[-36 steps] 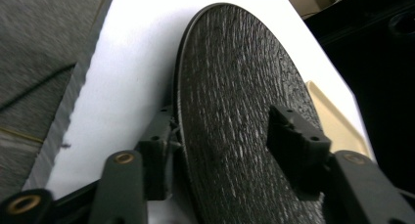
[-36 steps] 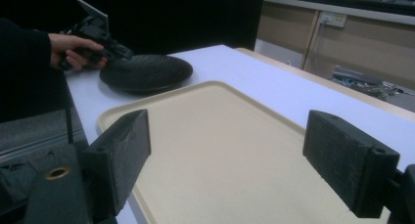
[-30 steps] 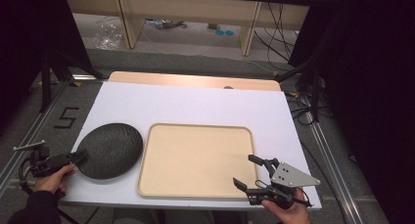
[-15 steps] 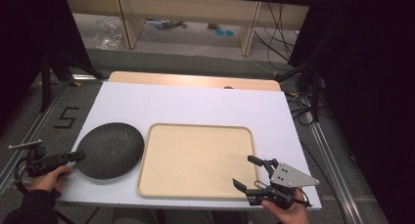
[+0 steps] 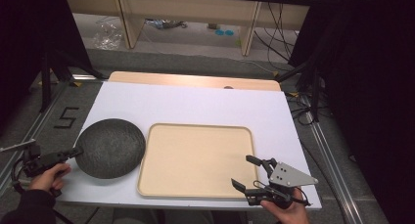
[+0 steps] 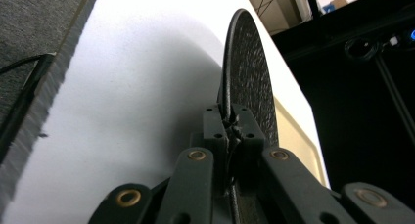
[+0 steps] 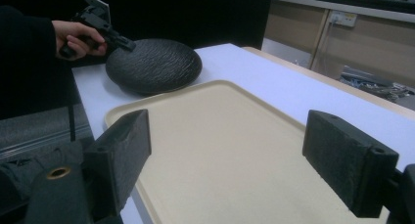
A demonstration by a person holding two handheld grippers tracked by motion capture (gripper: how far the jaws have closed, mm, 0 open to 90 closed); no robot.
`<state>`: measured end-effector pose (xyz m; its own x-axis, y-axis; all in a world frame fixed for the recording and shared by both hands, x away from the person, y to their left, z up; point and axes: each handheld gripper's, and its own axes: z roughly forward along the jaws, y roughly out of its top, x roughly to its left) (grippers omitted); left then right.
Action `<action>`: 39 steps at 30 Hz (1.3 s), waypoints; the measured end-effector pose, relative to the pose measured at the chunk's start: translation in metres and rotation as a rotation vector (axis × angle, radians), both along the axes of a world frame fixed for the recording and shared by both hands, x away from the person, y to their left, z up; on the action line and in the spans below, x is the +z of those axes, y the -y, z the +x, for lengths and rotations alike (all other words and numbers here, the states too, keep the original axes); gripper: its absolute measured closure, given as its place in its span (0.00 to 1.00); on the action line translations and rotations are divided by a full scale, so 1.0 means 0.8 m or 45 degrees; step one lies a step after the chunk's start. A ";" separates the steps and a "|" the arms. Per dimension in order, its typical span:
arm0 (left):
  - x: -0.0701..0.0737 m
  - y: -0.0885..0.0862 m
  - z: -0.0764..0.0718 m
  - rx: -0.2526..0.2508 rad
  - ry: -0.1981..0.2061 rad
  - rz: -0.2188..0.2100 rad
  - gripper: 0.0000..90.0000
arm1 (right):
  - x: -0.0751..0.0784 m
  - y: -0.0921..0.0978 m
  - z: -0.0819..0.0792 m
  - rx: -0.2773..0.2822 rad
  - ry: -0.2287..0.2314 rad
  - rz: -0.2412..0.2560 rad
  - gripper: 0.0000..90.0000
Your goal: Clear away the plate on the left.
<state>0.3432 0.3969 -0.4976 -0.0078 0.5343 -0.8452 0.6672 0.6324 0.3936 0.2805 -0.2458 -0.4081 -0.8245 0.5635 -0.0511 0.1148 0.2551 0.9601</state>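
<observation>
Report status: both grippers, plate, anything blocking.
Left gripper shut on black plate rim. Right gripper open over tray corner. Plate overlaps tray edge; tray bare.

Lab: black curtains, floor cables, framed white table.

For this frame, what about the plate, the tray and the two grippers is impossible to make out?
- Plate: its underside is hidden against the table in the high view.
- Left gripper: its jaws cover the clamped bit of rim in the left gripper view.
- Tray: its near end is cut off by the bottom edge and the right gripper in the right gripper view.
- Small dark mark at the table's far edge: too small to identify, high view.
</observation>
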 end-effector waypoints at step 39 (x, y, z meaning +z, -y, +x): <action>-0.001 -0.005 -0.002 0.067 -0.015 -0.165 0.94 | -0.002 -0.004 0.000 0.044 -0.003 -0.016 0.22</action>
<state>0.3412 0.4006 -0.4985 -0.0435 0.4196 -0.9067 0.6360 0.7115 0.2988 0.2804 -0.2423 -0.4096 -0.8435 0.5341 -0.0560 0.1082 0.2711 0.9564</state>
